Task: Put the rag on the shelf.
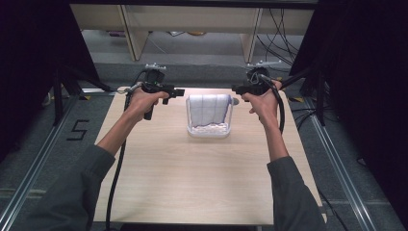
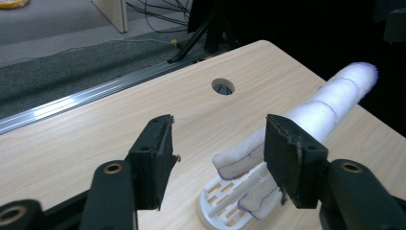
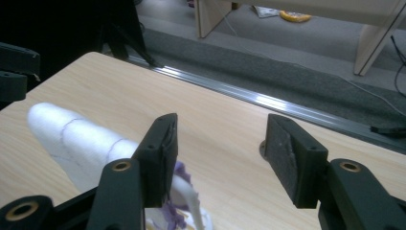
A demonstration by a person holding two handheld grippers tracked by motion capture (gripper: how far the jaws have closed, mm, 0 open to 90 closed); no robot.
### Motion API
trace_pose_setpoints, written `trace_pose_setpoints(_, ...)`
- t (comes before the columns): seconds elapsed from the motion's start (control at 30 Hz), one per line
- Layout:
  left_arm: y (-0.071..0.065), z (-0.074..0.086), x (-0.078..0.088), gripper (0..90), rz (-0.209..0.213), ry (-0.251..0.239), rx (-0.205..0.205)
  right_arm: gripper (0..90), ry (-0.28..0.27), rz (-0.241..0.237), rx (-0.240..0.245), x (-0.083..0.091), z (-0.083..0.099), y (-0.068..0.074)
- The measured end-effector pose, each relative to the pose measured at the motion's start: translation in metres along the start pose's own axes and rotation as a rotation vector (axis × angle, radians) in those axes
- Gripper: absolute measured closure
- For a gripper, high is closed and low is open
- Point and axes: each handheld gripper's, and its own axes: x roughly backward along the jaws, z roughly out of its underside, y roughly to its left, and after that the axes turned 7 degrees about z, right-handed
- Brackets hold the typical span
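Wooden table (image 1: 202,173), arms outstretched, tools (image 1: 179,92) (image 1: 236,88) flanking towel (image 1: 208,108)

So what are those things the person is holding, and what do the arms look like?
Each hand holds a black pistol-shaped tool: the left gripper and the right gripper. Each ends in two flat, black, blocky jaws with worn pads and brass-coloured pivot rivets. A black cable trails from each. The person wears grey-green long sleeves.
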Motion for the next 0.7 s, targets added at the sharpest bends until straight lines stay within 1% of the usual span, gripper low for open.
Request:
trace_pose_setpoints(0.07, -0.001, 0.004, 0.003, 41.0, 0.02, -0.014, 0.004, 45.0, 0.005, 0.002, 0.005, 0.004, 0.001, 0.003)
trace_pose_setpoints(0.13, -0.003, 0.009, 0.006, 39.1, 0.02, -0.008, 0.002, 44.7, -0.012, -0.003, 0.003, 0.007, 0.003, 0.005)
trace_pose_setpoints(0.17, -0.004, 0.011, 0.007, 38.6, 0.021, -0.003, -0.001, 44.3, -0.013, -0.009, 0.006, 0.008, 0.004, 0.006)
trace_pose_setpoints(0.27, -0.008, 0.018, 0.009, 37.6, 0.042, -0.007, -0.005, 43.2, -0.005, -0.021, 0.012, 0.012, 0.008, 0.011)
trace_pose_setpoints(0.33, -0.01, 0.024, 0.01, 36.8, 0.039, 0.001, -0.018, 42.7, -0.009, -0.027, 0.02, 0.014, 0.01, 0.013)
trace_pose_setpoints(0.4, -0.01, 0.031, 0.009, 35.8, 0.057, 0.005, -0.013, 42.2, -0.009, -0.038, 0.026, 0.015, 0.013, 0.015)
trace_pose_setpoints(0.43, -0.011, 0.033, 0.01, 35.7, 0.058, 0.011, -0.011, 42.0, -0.005, -0.032, 0.028, 0.018, 0.014, 0.017)
trace_pose_setpoints(0.47, -0.011, 0.036, 0.01, 35.3, 0.061, 0.009, -0.015, 41.8, -0.003, -0.037, 0.029, 0.019, 0.015, 0.017)
trace_pose_setpoints(0.5, -0.012, 0.038, 0.01, 34.9, 0.06, 0.011, -0.017, 41.6, -0.012, -0.047, 0.023, 0.02, 0.017, 0.018)
trace_pose_setpoints(0.53, -0.014, 0.041, 0.01, 34.5, 0.062, 0.016, -0.024, 41.3, -0.018, -0.046, 0.013, 0.021, 0.019, 0.019)
trace_pose_setpoints(0.57, -0.015, 0.043, 0.011, 34.2, 0.061, 0.018, -0.028, 41.0, -0.012, -0.046, 0.026, 0.024, 0.021, 0.019)
trace_pose_setpoints(0.6, -0.015, 0.043, 0.011, 33.9, 0.061, 0.018, -0.028, 41.0, -0.015, -0.052, 0.028, 0.024, 0.022, 0.019)
trace_pose_setpoints(0.63, -0.019, 0.048, 0.012, 33.8, 0.06, 0.016, -0.053, 40.9, -0.024, -0.057, 0.027, 0.025, 0.024, 0.02)
trace_pose_setpoints(0.67, -0.02, 0.051, 0.013, 33.6, 0.075, 0.02, -0.057, 40.8, -0.026, -0.058, 0.04, 0.026, 0.025, 0.019)
trace_pose_setpoints(0.7, -0.023, 0.053, 0.014, 33.4, 0.075, 0.014, -0.051, 40.6, -0.022, -0.062, 0.021, 0.027, 0.027, 0.02)
